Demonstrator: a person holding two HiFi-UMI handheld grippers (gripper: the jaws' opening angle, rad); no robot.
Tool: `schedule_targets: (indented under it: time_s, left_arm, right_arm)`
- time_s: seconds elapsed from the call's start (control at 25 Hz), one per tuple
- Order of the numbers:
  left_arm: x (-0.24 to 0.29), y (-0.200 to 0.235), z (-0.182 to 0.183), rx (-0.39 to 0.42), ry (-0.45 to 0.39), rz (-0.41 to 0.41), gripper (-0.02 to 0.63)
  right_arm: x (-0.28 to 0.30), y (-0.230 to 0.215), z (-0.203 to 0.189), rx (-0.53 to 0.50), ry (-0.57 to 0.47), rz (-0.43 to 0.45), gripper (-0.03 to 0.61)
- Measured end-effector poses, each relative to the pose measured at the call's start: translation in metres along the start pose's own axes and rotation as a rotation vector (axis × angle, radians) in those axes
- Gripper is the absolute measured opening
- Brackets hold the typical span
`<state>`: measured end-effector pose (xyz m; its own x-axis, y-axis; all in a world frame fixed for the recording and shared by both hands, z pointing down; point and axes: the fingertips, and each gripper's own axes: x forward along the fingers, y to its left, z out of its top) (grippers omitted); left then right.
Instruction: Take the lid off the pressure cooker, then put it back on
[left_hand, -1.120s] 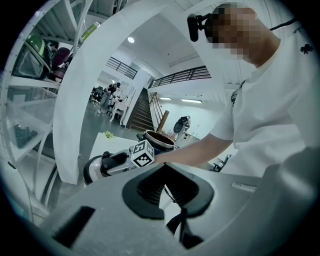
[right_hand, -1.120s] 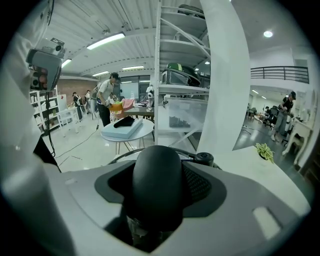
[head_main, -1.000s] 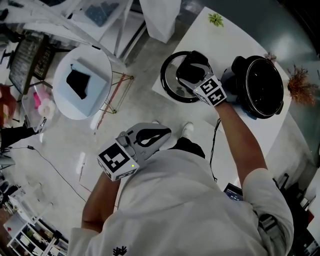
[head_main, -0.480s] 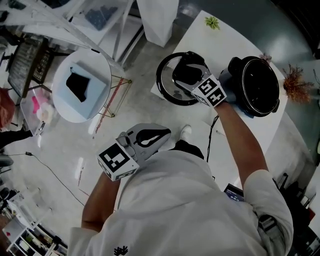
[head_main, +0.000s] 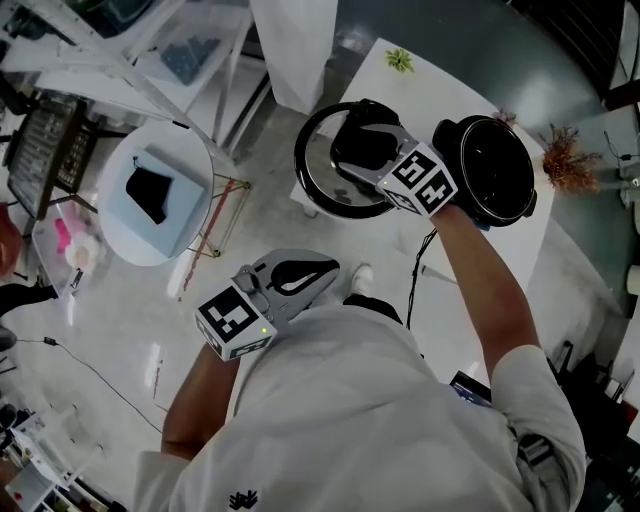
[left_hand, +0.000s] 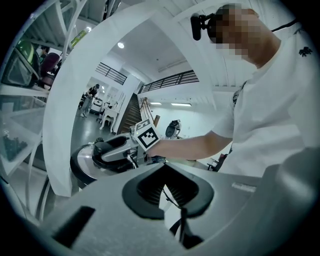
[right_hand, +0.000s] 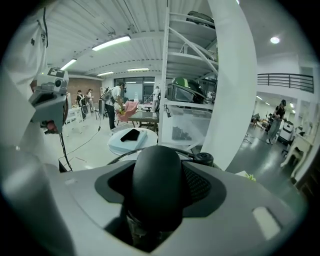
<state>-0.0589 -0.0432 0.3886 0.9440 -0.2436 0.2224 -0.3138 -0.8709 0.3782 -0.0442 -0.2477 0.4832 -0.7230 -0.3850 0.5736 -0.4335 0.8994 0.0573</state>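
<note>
The right gripper (head_main: 366, 143) squeezes the black handle (right_hand: 155, 185) of the round silver lid (head_main: 320, 188) beside the open black pot (head_main: 497, 170); the left gripper (head_main: 326, 270) is closed, empty.

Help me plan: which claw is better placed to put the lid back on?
Right. The right claw is shut on the black handle of the round steel lid, beside the open black pressure cooker; the left claw sits shut, empty, near the torso.
</note>
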Motion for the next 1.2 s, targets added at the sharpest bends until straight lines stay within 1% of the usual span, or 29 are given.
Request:
schedule_targets:
  time_s: [0.24, 0.44, 0.6, 0.88, 1.2]
  left_arm:
    - [0.0, -0.01, 0.01, 0.038, -0.008, -0.046, 0.006]
    - [0.008, -0.022, 0.013, 0.074, 0.0, -0.102, 0.006]
    - [0.016, -0.029, 0.018, 0.091, 0.002, -0.14, 0.006]
    - [0.037, -0.037, 0.024, 0.107, 0.008, -0.192, 0.006]
    - [0.071, -0.048, 0.03, 0.125, 0.02, -0.248, 0.006]
  right_arm:
    - [-0.037, 0.0, 0.036, 0.004, -0.011, -0.021, 0.291]
    - [-0.072, -0.004, 0.055, -0.005, -0.009, -0.045, 0.291]
    - [-0.102, -0.016, 0.063, 0.004, -0.018, -0.077, 0.291]
    - [-0.156, -0.042, 0.053, 0.026, -0.01, -0.142, 0.291]
    - [-0.206, -0.066, 0.02, 0.071, 0.012, -0.193, 0.291]
